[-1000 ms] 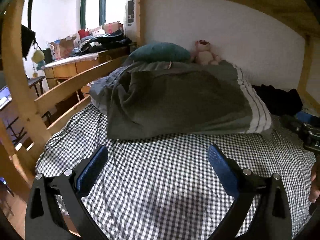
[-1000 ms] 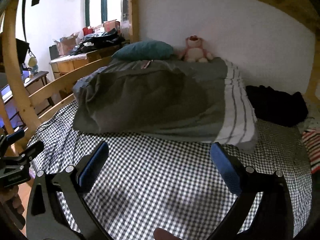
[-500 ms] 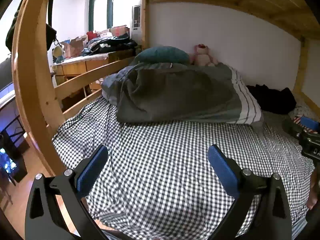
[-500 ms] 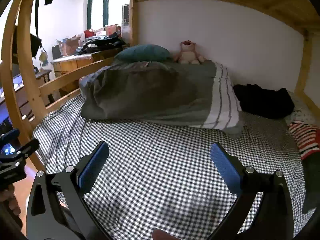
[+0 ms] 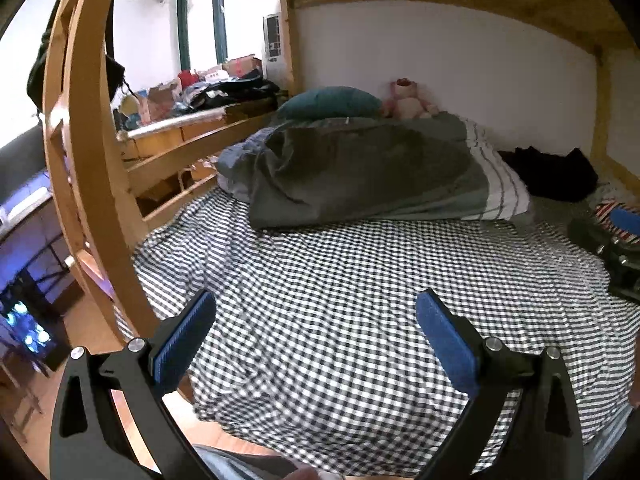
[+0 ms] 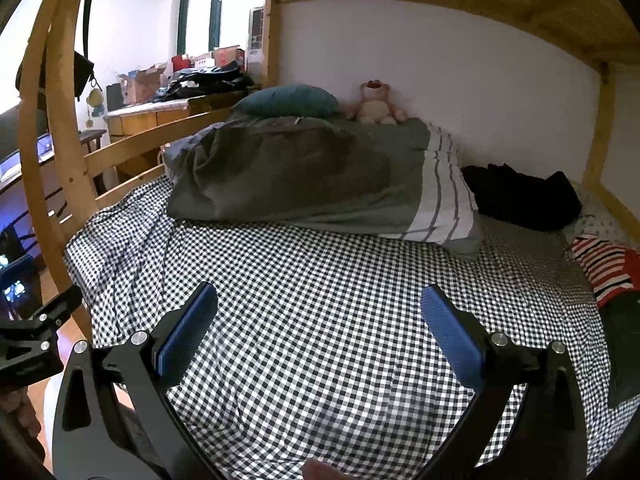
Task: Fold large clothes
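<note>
A black garment lies bunched at the far right of the bed by the wall, also in the left wrist view. A red, white and black striped garment lies at the right edge. My left gripper is open and empty above the near part of the black-and-white checked sheet. My right gripper is open and empty over the same sheet. The right gripper's body shows at the right edge of the left wrist view.
A folded grey duvet with a striped end, a teal pillow and a pink plush toy fill the back of the bed. Wooden bunk posts and rails stand at the left. A cluttered wooden desk lies beyond.
Both grippers have pulled back and up from the bed, so more of the sheet, the bunk post and the floor show. Both stay open.
</note>
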`<state>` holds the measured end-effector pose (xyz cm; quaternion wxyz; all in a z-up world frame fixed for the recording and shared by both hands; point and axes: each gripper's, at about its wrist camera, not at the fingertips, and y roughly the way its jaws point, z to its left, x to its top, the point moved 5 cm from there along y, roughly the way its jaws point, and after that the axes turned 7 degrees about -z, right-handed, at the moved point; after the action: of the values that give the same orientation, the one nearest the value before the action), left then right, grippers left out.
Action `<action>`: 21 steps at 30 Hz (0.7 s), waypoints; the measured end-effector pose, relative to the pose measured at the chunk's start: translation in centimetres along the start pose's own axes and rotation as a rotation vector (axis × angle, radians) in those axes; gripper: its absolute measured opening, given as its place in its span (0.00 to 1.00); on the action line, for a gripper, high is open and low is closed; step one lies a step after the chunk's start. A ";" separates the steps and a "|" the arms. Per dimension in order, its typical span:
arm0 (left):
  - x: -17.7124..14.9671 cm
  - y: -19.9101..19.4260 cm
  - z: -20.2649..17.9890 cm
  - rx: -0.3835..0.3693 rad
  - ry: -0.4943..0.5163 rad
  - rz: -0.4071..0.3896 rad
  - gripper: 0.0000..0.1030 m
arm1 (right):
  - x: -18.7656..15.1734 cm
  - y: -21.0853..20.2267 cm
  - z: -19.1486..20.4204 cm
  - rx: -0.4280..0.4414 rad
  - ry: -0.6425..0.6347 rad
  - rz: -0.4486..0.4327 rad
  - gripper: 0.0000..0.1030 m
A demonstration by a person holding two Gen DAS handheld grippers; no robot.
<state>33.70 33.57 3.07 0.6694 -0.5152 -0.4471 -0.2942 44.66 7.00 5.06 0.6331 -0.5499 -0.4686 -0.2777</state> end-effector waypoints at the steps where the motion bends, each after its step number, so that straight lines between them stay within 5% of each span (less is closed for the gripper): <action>1: 0.0 0.1 -0.1 0.000 0.000 0.003 0.96 | -0.2 0.1 0.0 0.002 0.001 0.003 0.97; 21: -2.2 1.4 -1.1 -0.005 0.020 0.083 0.96 | -3.4 1.8 -0.2 -0.019 -0.022 0.078 0.97</action>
<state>34.31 32.84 0.43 0.6842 -0.5320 -0.4180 -0.2723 44.96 6.65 1.24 0.6333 -0.5766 -0.4510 -0.2512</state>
